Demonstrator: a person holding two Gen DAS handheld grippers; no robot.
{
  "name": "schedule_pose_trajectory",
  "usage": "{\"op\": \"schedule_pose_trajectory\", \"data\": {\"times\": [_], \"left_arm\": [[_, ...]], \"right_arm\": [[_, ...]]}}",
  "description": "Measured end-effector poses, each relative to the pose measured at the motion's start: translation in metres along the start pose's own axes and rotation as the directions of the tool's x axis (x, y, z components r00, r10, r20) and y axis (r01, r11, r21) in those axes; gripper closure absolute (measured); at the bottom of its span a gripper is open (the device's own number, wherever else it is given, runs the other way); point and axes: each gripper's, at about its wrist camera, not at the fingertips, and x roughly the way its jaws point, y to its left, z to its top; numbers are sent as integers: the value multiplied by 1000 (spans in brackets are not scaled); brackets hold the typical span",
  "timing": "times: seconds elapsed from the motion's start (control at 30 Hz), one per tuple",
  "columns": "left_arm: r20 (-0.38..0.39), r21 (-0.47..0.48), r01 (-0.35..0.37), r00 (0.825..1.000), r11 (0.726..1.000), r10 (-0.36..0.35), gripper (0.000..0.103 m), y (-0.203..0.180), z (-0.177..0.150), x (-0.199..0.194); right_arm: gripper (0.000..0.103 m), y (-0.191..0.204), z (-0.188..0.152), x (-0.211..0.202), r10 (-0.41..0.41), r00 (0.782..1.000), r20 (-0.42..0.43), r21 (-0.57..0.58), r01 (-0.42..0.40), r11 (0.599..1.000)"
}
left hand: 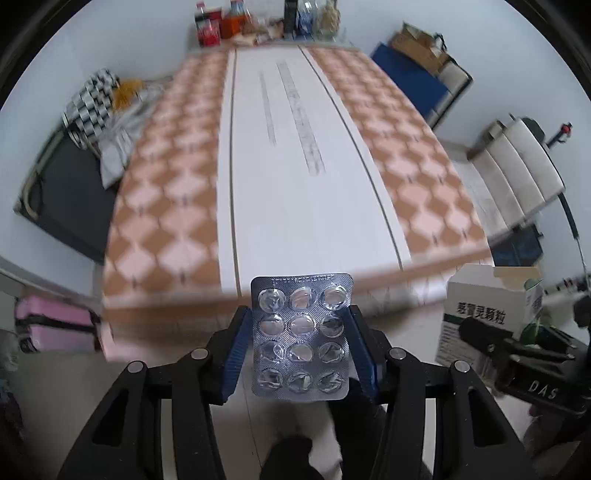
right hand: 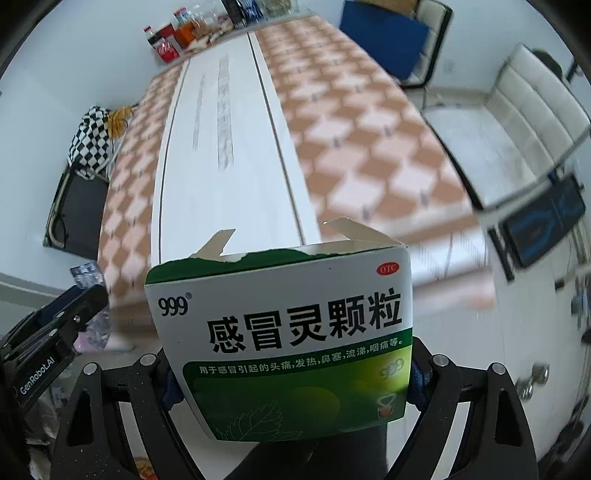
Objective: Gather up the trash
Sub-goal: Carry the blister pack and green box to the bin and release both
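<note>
So both pieces of trash look picked up already: the left gripper (left hand: pixel 300 347) is closed about halfway on an empty blister pack (left hand: pixel 300 336), blue pads pinching its two long edges, and the right gripper (right hand: pixel 291 380) is spread wide around a torn-open medicine box (right hand: pixel 284 332), green and white, flaps sticking up, clamped by its sides. Both are held up in the air, off the near end of the table (left hand: pixel 295 166). From the left wrist view you can see the box (left hand: pixel 491 314) off to the right too. What's left, I'd guess, is just dumping them, but I can't spot a bin anywhere in either view, so no idea where that is. The long table has a white strip down the middle with orange-and-pink checked cloth either side, and it looks clear of loose litter near us. Far end has a cluster of bottles and cans (left hand: pixel 221 22). White padded chairs (right hand: pixel 517 122) on the right, a black-and-white checked bag (left hand: pixel 92 107) on the left, pale floor, everything a bit blurry.
</note>
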Motion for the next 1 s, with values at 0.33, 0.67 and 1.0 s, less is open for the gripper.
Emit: {"op": "schedule_pose_trajectory", "data": {"times": [0.33, 0.67, 1.0], "left_arm": [[-241, -137, 37, 968, 990, -69, 55, 22, -105, 114], [-390, -263, -19, 916, 965, -88, 55, 41, -152, 312], [-445, -248, -11, 889, 969, -104, 54, 46, -171, 442]], "right_arm": [[13, -36, -117, 93, 16, 979, -205, 66, -2, 998], [13, -82, -167, 286, 29, 944, -328, 115, 9, 993], [13, -95, -178, 454, 21, 927, -374, 95, 16, 995]]}}
